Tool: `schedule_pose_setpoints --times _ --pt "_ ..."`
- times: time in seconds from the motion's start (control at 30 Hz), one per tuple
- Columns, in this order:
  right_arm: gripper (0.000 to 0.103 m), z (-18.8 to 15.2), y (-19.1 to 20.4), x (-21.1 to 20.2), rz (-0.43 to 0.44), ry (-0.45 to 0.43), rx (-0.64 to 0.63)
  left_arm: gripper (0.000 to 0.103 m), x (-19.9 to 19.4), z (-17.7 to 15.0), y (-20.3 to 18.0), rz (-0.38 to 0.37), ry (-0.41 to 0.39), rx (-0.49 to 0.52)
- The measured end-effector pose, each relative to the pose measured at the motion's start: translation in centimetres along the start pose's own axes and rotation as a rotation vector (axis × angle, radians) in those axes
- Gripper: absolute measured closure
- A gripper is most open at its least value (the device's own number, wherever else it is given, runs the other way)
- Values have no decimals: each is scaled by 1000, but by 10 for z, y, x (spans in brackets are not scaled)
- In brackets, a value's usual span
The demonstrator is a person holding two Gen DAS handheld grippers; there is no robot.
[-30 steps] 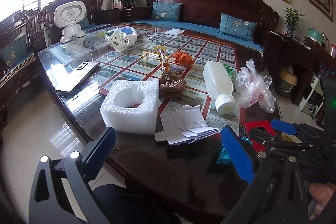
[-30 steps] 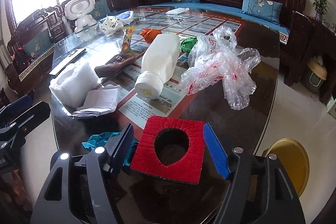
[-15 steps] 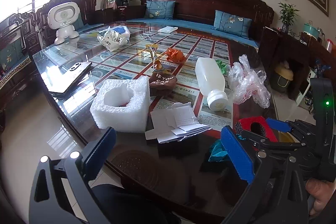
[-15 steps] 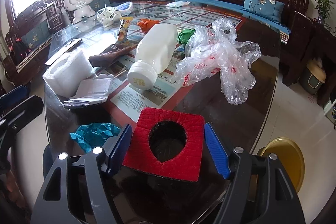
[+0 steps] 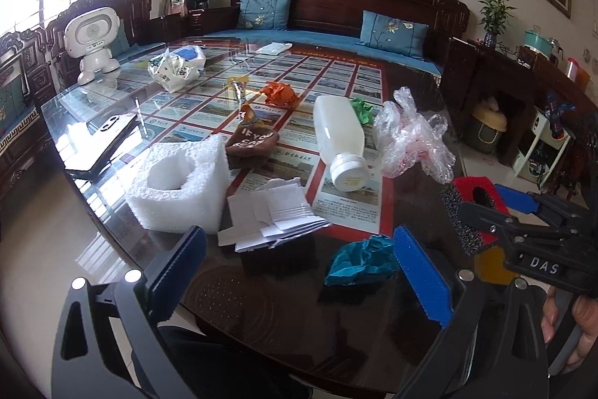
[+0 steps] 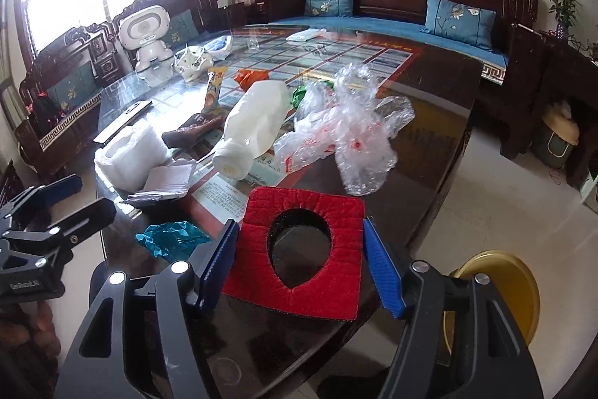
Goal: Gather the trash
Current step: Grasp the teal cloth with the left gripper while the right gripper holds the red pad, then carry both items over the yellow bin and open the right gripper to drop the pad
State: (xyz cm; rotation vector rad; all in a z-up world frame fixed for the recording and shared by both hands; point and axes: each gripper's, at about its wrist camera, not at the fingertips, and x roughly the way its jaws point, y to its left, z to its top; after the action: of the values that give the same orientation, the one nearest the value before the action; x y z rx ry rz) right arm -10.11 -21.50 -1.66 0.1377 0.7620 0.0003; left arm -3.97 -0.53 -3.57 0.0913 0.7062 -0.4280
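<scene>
In the left wrist view, the red foam pad (image 5: 471, 188) has come up off the desk (image 5: 261, 290) since a moment ago, when it lay flat on the glass. Now it hangs in the air to the right of the white bottle (image 5: 339, 139), with its dark sponge side showing, clamped in the right tongs (image 5: 486, 208). That means one piece of trash is picked up and is likely ready to go to a bin. The left tongs (image 5: 295, 272) are wide apart with nothing in them. The teal paper ball (image 5: 360, 262) sits just in front of the left tongs' right blue pad, in front of the white bottle. Left of the bottle are the pile of white papers (image 5: 274, 215) and the white foam block (image 5: 179, 182). The crinkly clear bag (image 5: 411, 137) is right of the bottle. In the right wrist view, the red foam pad (image 6: 299, 249) sits between the two blue pads of the right tongs (image 6: 302, 262), which touch its left and right edges and are squeezing in on it. It is in front of the white bottle (image 6: 254, 128), tipped up off the desk (image 6: 429, 144). A gold round thing (image 6: 497, 290), maybe a bin, is down on the floor to the right of the pad.
</scene>
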Motion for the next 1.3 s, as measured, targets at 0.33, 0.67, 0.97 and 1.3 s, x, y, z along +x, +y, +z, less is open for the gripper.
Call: schedule_pose_setpoints --times 0.33,0.67,0.97,1.3 --pt "38 -5 -37 -36 9 -54 31 4 30 -7 -51 -37 79 -10" --pt "38 -14 -35 -20 159 16 -4 4 53 -5 -57 -42 126 6" --pt "38 -15 -36 -22 179 16 -13 55 64 -7 -48 -80 176 1" --pt "38 -17 -38 -24 213 41 -37 63 45 0 -46 -89 114 97"
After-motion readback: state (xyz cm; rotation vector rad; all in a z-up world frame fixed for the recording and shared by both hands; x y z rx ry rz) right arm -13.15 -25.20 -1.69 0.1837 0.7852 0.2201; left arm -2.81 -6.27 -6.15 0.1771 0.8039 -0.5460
